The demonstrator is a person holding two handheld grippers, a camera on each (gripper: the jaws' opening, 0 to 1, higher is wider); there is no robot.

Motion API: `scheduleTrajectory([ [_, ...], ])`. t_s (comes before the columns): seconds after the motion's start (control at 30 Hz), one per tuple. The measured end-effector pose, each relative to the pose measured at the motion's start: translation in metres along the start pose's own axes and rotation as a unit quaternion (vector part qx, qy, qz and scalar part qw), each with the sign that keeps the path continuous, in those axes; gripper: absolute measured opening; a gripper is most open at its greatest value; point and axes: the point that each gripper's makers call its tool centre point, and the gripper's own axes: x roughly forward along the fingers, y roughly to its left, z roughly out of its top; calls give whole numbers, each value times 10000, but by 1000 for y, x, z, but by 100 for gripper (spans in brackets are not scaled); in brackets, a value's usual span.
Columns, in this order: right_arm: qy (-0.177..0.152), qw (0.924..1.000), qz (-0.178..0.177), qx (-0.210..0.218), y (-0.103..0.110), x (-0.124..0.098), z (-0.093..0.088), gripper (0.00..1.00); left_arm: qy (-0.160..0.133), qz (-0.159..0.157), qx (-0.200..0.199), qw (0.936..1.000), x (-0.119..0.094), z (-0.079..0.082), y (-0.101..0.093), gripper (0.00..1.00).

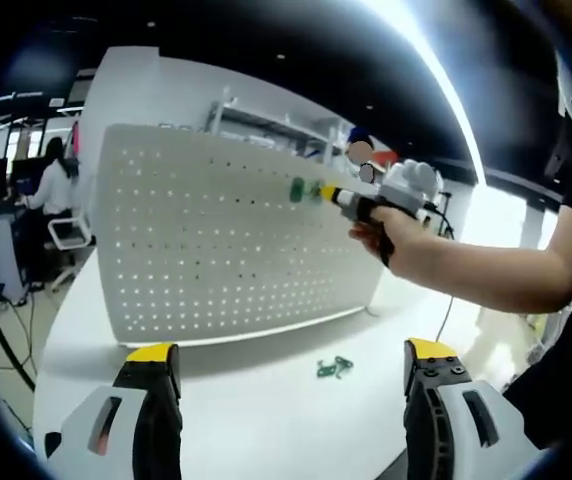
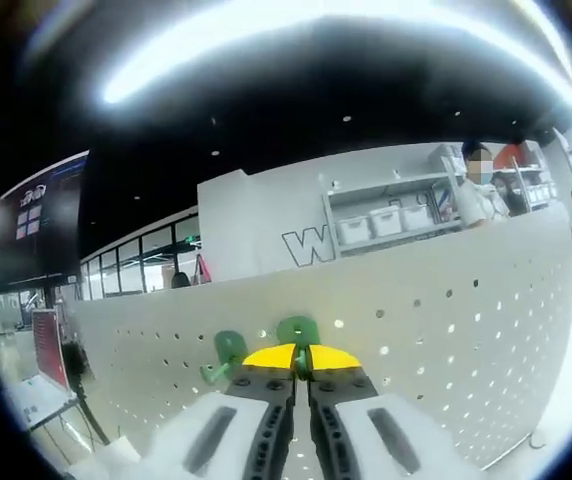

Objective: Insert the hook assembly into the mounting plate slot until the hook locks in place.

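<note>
A green hook [image 2: 297, 332] is being pinched between the yellow-tipped fingers [image 2: 266, 357] of the right gripper [image 2: 302, 362] and is being pressed up against the white perforated mounting plate [image 2: 446, 340], which is standing upright on the bench [image 1: 266, 400]. A second green hook [image 2: 228, 350] is already sitting on the plate just beside it, to its left in the right gripper view. In the left gripper view the same two hooks are being seen as small green shapes high on the plate face, with the right gripper being held there by the person's hand [image 1: 386, 232].

Whether the held hook is seated and locked cannot be told; since it is being gripped at the plate, the insertion is judged to be under way, not finished. More green hooks [image 1: 334, 368] are lying loose on the bench near the foot of the plate, so further pieces are probably being left for later.

The left gripper [image 1: 291, 365] is being held back over the bench, its fingers spread wide with nothing between them.
</note>
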Motion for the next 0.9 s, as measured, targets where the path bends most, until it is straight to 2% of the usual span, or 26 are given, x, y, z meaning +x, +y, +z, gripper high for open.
scheduleTrajectory([
  [0.43, 27, 9998, -180, -123, 0, 1, -2, 0, 15, 12, -41, 10000, 2, -2, 2, 93],
  [0.9, 203, 9992, -255, -242, -2, 2, -3, 2, -15, 71, -86, 9999, -2, -3, 5, 93],
])
